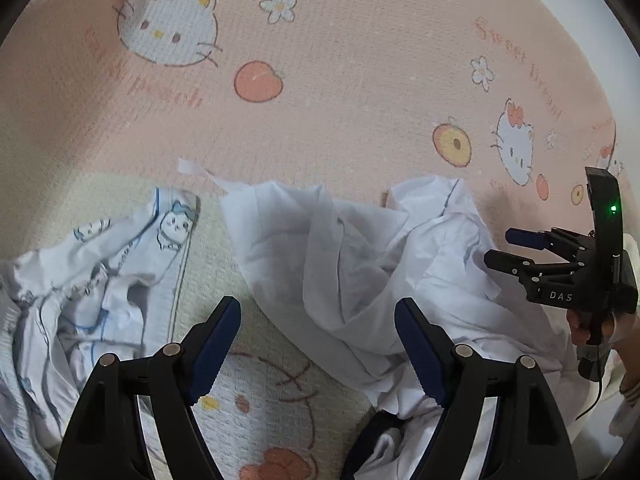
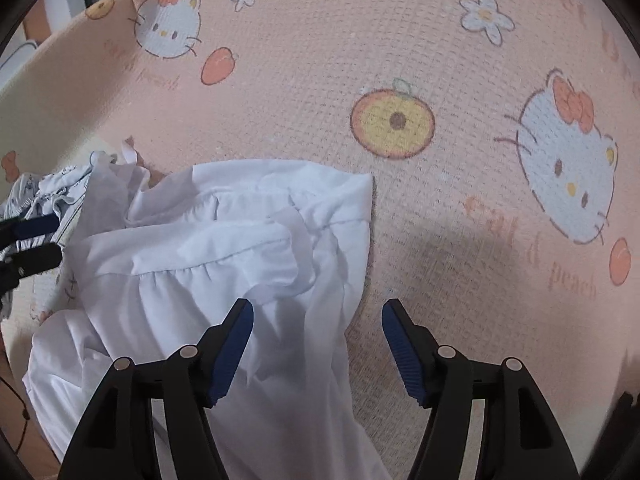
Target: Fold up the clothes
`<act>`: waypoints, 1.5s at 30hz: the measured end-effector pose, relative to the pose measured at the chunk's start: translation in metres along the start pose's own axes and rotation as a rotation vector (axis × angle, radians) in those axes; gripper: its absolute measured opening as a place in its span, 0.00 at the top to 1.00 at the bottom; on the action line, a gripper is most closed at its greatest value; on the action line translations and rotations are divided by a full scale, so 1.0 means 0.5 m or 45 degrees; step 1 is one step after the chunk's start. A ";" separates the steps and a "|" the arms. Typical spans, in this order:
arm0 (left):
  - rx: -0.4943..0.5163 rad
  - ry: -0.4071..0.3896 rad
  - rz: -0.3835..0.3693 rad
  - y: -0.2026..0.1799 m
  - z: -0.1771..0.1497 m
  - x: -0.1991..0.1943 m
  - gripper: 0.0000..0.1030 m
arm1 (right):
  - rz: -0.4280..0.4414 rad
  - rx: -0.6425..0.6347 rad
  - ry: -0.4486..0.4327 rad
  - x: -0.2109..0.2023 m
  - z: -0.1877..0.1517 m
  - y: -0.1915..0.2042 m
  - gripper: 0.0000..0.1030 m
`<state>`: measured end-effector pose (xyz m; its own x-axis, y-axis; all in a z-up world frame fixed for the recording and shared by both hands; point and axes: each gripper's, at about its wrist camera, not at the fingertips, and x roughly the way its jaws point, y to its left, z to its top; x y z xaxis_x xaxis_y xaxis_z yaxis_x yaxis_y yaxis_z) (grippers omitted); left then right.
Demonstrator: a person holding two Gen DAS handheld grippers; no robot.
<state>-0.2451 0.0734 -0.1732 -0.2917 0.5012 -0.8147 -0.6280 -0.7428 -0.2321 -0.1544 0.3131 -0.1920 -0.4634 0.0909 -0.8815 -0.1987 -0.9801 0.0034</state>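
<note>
A crumpled white garment (image 1: 360,260) lies in a heap on the pink cartoon-print bed cover (image 1: 320,80). My left gripper (image 1: 318,356) hovers open over its left edge, nothing between the fingers. The right gripper (image 1: 500,248) shows at the far right of the left wrist view, open above the garment's right side. In the right wrist view the white garment (image 2: 224,264) spreads lower left, with a gathered seam across it. My right gripper (image 2: 318,352) stands open over its right edge. The left gripper's fingertips (image 2: 36,240) poke in at the left edge.
A second garment, white with blue cartoon prints (image 1: 104,280), lies bunched to the left; its edge appears as the printed garment (image 2: 60,184) in the right wrist view. Open bed cover (image 2: 460,160) stretches beyond and to the right. A hand (image 1: 580,328) holds the right gripper.
</note>
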 end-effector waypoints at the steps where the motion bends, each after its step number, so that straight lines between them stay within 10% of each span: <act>1: 0.001 0.004 0.000 0.001 0.003 0.002 0.24 | 0.002 -0.004 -0.002 0.003 0.003 0.000 0.36; 17: 0.035 0.089 -0.050 -0.027 -0.026 0.040 0.25 | 0.072 0.171 0.001 0.068 0.030 -0.066 0.36; 23: 0.110 0.073 -0.039 -0.046 -0.026 0.056 0.67 | 0.114 0.236 -0.027 0.062 0.042 -0.084 0.36; 35: 0.160 0.072 -0.033 -0.052 -0.023 0.067 0.81 | -0.066 0.061 -0.036 0.103 0.071 0.003 0.36; 37: 0.159 0.065 -0.030 -0.053 -0.021 0.064 0.84 | -0.060 0.062 -0.048 0.105 0.073 0.009 0.42; 42: 0.158 0.030 -0.021 -0.066 -0.012 0.057 0.93 | -0.098 0.005 -0.081 0.095 0.069 0.036 0.93; 45: 0.144 0.005 -0.032 -0.072 0.000 0.044 0.94 | -0.187 -0.004 -0.114 0.080 0.073 0.037 0.97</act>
<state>-0.2288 0.1112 -0.1826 -0.2721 0.5173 -0.8114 -0.7129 -0.6747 -0.1912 -0.2079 0.3050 -0.2100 -0.5045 0.2484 -0.8269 -0.2673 -0.9556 -0.1239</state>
